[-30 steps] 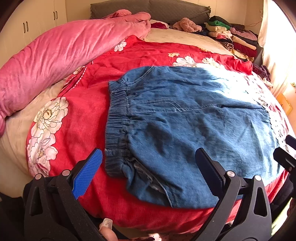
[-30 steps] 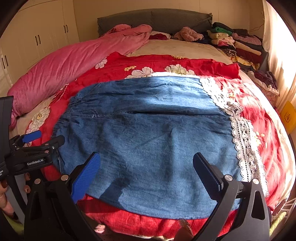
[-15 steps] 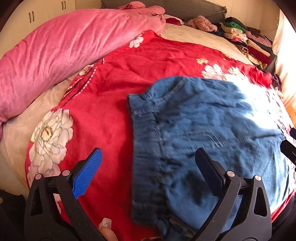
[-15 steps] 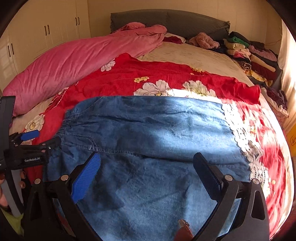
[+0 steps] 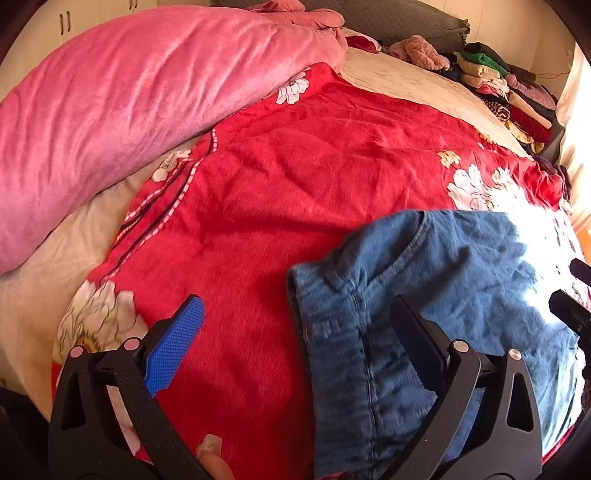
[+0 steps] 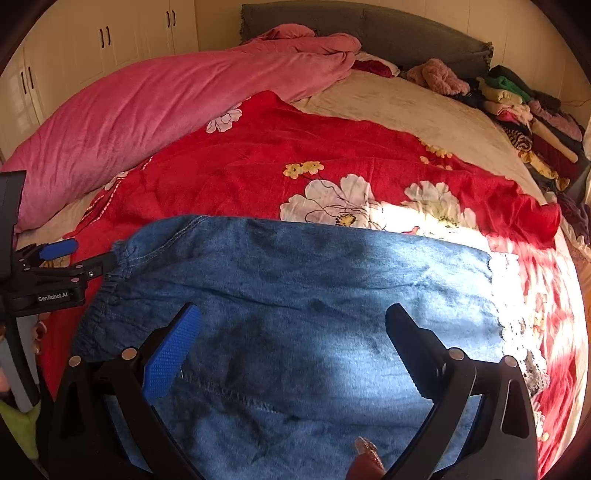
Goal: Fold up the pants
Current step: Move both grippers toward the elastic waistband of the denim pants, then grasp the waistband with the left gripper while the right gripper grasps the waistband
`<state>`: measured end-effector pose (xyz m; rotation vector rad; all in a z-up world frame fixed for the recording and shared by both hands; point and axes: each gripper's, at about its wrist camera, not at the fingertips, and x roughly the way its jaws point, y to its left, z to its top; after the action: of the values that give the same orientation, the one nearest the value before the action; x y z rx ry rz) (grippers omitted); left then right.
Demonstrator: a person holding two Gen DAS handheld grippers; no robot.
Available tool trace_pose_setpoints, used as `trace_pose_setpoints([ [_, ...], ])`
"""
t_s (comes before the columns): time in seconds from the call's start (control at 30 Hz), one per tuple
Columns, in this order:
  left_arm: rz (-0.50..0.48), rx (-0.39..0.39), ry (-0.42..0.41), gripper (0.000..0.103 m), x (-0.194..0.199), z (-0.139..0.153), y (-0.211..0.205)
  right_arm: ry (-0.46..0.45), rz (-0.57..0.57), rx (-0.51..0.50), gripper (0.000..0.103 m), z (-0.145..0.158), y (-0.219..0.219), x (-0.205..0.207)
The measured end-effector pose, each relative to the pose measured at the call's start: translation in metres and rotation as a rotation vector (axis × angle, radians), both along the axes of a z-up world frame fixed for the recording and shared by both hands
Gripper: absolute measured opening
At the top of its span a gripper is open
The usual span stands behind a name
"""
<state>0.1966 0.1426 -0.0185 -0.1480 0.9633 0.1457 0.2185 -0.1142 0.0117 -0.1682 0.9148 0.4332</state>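
Blue denim pants with a white lace hem lie flat on a red floral bedspread. Their elastic waistband is on the left. My left gripper is open, hovering over the waistband corner, its blue pad over red cloth. It also shows in the right wrist view at the waistband's far corner. My right gripper is open and empty above the middle of the pants. A part of it shows in the left wrist view.
A big pink duvet lies along the left of the bed. Stacked folded clothes sit at the far right by the grey headboard. Beige sheet shows beyond the red spread. White wardrobes stand at left.
Both grippers have moved forward and lower over the bed. The pants now sit lower and more to the right in the left wrist view. Both grippers stay open.
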Motion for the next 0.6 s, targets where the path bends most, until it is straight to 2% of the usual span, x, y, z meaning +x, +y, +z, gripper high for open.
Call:
trace_pose_setpoints([
  [0.23,-0.026,0.006,0.036,0.094,0.03,-0.021,0.004,0.075,0.025,0.015,0.099,-0.012,0.016,0.049],
  [0.33,-0.045,0.004,0.042,0.093,0.038,-0.027,0.001,0.071,0.027,-0.024,0.099,-0.016,0.024,0.066],
  [0.4,-0.062,0.018,0.025,0.076,0.04,-0.028,-0.001,0.059,0.038,-0.058,0.099,-0.019,0.029,0.073],
  [0.43,-0.075,0.015,0.024,0.061,0.041,-0.029,-0.002,0.054,0.042,-0.071,0.099,-0.021,0.031,0.076],
  [0.5,-0.099,-0.007,0.017,0.048,0.041,-0.03,-0.003,0.053,0.058,-0.086,0.099,-0.024,0.035,0.08],
  [0.53,-0.111,-0.004,0.009,0.036,0.04,-0.03,-0.006,0.05,0.065,-0.096,0.099,-0.026,0.037,0.082],
  [0.6,-0.127,0.039,-0.009,0.032,0.037,-0.027,-0.011,0.041,0.083,-0.118,0.099,-0.029,0.041,0.083],
])
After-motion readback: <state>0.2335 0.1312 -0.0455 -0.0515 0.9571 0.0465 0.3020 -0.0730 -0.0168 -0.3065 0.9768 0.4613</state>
